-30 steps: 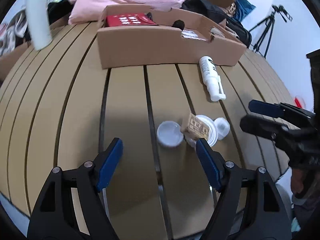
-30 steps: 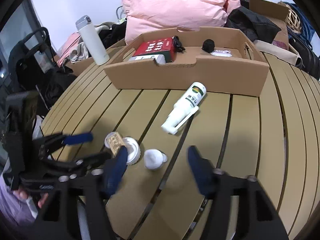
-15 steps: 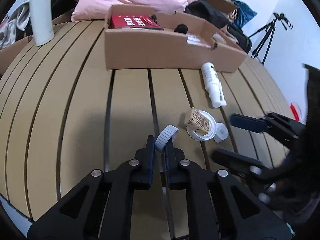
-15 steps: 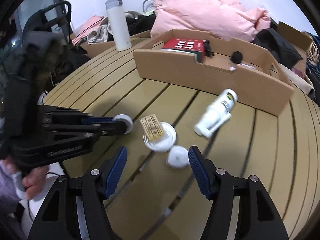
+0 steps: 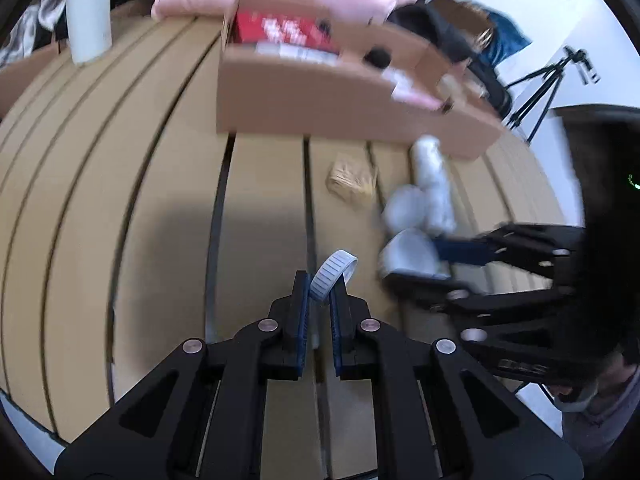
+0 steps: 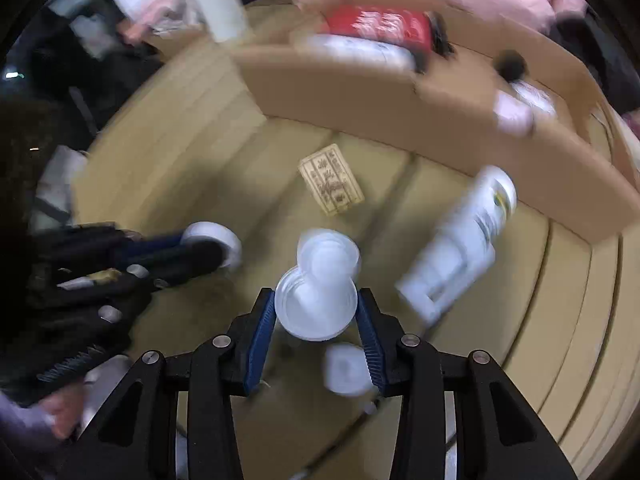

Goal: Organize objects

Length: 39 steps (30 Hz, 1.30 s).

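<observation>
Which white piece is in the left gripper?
The small ribbed lid, pinched on edge between the left gripper fingers. The wider white jar sits between the right gripper fingers; the small cap lies loose.

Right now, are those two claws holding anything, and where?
Left gripper pinches a white lid by its rim. Right gripper clasps a white jar by its sides.

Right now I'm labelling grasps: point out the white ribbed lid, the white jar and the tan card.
white ribbed lid (image 5: 334,269), left wrist view, its ribbed rim.
white jar (image 6: 316,300), right wrist view, its round white face.
tan card (image 6: 331,179), right wrist view, its printed face.
</observation>
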### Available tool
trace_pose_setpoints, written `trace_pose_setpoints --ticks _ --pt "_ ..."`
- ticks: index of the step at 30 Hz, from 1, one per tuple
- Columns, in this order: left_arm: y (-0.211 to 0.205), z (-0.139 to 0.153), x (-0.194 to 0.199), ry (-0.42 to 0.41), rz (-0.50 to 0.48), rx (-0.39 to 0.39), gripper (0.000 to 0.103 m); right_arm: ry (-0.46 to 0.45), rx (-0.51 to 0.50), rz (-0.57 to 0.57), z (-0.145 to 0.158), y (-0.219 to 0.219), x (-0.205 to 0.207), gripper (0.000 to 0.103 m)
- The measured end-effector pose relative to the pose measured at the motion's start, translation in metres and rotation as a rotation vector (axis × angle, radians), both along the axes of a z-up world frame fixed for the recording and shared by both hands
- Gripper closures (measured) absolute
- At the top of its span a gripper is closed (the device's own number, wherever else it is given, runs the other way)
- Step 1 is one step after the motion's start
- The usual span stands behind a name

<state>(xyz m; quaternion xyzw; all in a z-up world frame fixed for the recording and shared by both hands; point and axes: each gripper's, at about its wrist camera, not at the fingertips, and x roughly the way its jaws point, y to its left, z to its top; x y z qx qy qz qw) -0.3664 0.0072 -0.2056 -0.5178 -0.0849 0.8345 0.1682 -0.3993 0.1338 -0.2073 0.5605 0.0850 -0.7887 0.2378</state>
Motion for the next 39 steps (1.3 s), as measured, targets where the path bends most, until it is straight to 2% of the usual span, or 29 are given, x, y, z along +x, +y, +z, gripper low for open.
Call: trace_pose_setpoints --ticks 4,6,7,8,10,12,13,14,16,17,22,27,30,33,36,39 --pt "-0.001 0.001 0.009 0.032 -0.005 0.009 0.094 0.025 -0.071 -0.044 0.003 0.015 0.016 0.059" --pt "0.002 0.005 0.014 0.066 -0.023 -0.025 0.084 0.047 -0.080 -0.059 0.006 0.023 0.023 0.059" --pt "0.002 0.006 0.016 0.074 -0.031 -0.034 0.072 0.064 -0.076 -0.069 0.009 0.027 0.027 0.059" --pt "0.003 0.006 0.016 0.079 -0.034 -0.036 0.066 0.079 -0.073 -0.077 0.011 0.031 0.030 0.059" --pt "0.003 0.004 0.013 0.079 -0.025 -0.044 0.065 0.127 -0.068 -0.109 0.017 0.042 0.034 0.059" --pt "0.005 0.003 0.009 0.095 -0.003 -0.083 0.063 0.159 -0.079 -0.125 0.020 0.051 0.042 0.059" --pt "0.007 0.003 0.006 0.109 0.012 -0.118 0.057 0.176 -0.083 -0.133 0.020 0.055 0.045 0.059" --pt "0.008 0.003 0.005 0.121 0.019 -0.147 0.056 0.185 -0.082 -0.142 0.020 0.058 0.048 0.059" --pt "0.009 0.001 0.004 0.132 0.011 -0.165 0.059 0.185 -0.074 -0.168 0.018 0.065 0.048 0.059" --pt "0.008 0.000 0.005 0.136 0.004 -0.155 0.077 0.186 -0.070 -0.180 0.016 0.068 0.049 0.059" --pt "0.011 0.004 0.011 0.134 -0.003 -0.178 0.078 0.188 -0.055 -0.225 0.009 0.090 0.059 0.059" --pt "0.006 0.035 0.014 0.142 0.006 -0.046 0.078 0.188 -0.080 -0.230 0.014 0.097 0.059 0.059" --pt "0.008 0.077 0.001 0.187 -0.024 -0.002 0.078 0.210 -0.124 -0.209 0.035 0.103 0.055 0.059" --pt "0.012 0.128 -0.026 0.227 -0.060 0.026 0.078 0.260 -0.161 -0.161 0.080 0.116 0.039 0.059" --pt "0.022 0.170 -0.074 0.221 -0.052 0.050 0.078 0.304 -0.167 -0.184 0.135 0.136 0.001 0.059" --pt "0.046 0.182 -0.142 0.171 -0.049 0.032 0.078 0.299 -0.177 -0.187 0.173 0.149 -0.059 0.059"
